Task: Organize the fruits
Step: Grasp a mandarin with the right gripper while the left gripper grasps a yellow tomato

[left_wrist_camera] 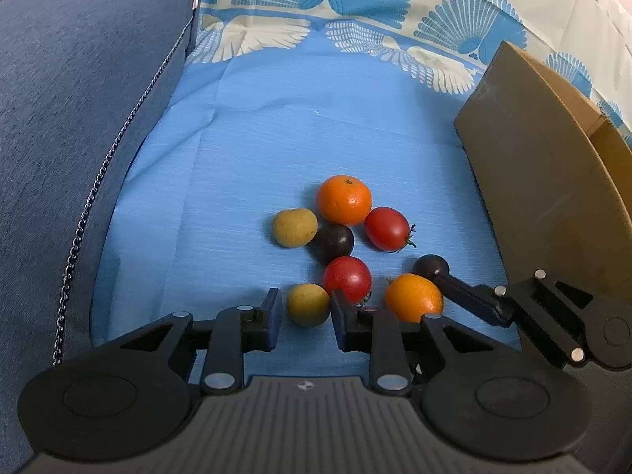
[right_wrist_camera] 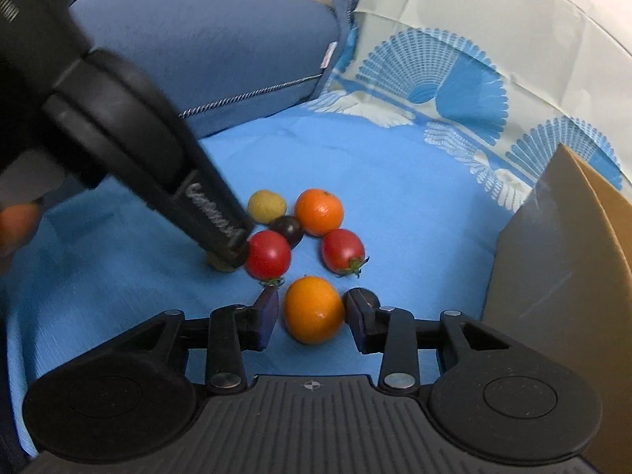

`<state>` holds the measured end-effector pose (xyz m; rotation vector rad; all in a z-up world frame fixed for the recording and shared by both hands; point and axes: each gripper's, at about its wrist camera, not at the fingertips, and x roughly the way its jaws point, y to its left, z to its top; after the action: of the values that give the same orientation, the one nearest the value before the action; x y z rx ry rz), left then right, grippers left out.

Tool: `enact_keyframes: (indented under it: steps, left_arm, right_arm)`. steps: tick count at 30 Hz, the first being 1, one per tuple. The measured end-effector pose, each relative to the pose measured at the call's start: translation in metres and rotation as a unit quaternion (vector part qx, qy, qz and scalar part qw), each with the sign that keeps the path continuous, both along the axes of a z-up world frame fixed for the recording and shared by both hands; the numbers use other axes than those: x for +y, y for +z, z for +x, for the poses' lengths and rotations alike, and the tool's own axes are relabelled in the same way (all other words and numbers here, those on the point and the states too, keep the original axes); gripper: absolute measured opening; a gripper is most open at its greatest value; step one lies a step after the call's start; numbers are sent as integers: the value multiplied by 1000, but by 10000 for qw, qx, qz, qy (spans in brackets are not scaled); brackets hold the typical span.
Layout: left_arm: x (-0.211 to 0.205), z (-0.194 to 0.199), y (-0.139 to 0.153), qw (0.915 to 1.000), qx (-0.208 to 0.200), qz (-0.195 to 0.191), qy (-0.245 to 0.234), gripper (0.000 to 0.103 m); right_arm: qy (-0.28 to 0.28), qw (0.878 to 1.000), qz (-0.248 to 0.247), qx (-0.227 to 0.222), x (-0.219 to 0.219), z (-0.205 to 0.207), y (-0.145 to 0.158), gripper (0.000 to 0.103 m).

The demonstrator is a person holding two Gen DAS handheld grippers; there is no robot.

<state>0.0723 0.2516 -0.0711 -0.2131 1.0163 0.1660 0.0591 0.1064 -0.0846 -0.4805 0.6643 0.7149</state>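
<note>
Several small fruits lie clustered on a blue cloth (left_wrist_camera: 245,166). My left gripper (left_wrist_camera: 306,308) is open, its fingers on either side of a yellow-green fruit (left_wrist_camera: 307,303), with small gaps. Beyond lie a red tomato (left_wrist_camera: 347,279), a dark plum (left_wrist_camera: 333,241), another yellow-green fruit (left_wrist_camera: 294,227), an orange (left_wrist_camera: 344,200) and a second red tomato (left_wrist_camera: 386,228). My right gripper (right_wrist_camera: 312,312) is open around a small orange (right_wrist_camera: 313,310), also seen in the left wrist view (left_wrist_camera: 413,297). A dark fruit (right_wrist_camera: 365,297) sits behind its right finger.
A brown cardboard box (left_wrist_camera: 553,181) stands at the right, also in the right wrist view (right_wrist_camera: 561,260). A blue cushion (left_wrist_camera: 79,118) with a chain trim bounds the left. Patterned blue-and-white fabric (left_wrist_camera: 355,19) lies behind the cloth.
</note>
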Motion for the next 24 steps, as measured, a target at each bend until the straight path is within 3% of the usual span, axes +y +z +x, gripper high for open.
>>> enact_keyframes:
  steps: [5, 7, 12, 15, 20, 24]
  left_arm:
    - [-4, 0, -2, 9999, 74, 66, -64, 34]
    - [-6, 1, -3, 9998, 153, 63, -135, 25]
    - [-10, -7, 1, 9998, 64, 93, -155, 26]
    - [-13, -15, 7, 9998, -4, 105, -182, 26]
    - [-11, -22, 7, 9994, 252, -123, -226, 26]
    - [-11, -26, 4, 9988, 396, -145, -231, 26]
  right_arm:
    - [100, 9999, 27, -32, -5, -3, -1, 36]
    - [91, 9999, 102, -38, -8, -7, 5, 36]
    - [116, 9998, 181, 12, -20, -26, 25, 36]
    - [100, 9995, 85, 272, -27, -35, 32, 36]
    - [-81, 9968, -197, 774, -35, -39, 25, 36]
    - [-194, 9955, -214, 899, -39, -39, 22, 36]
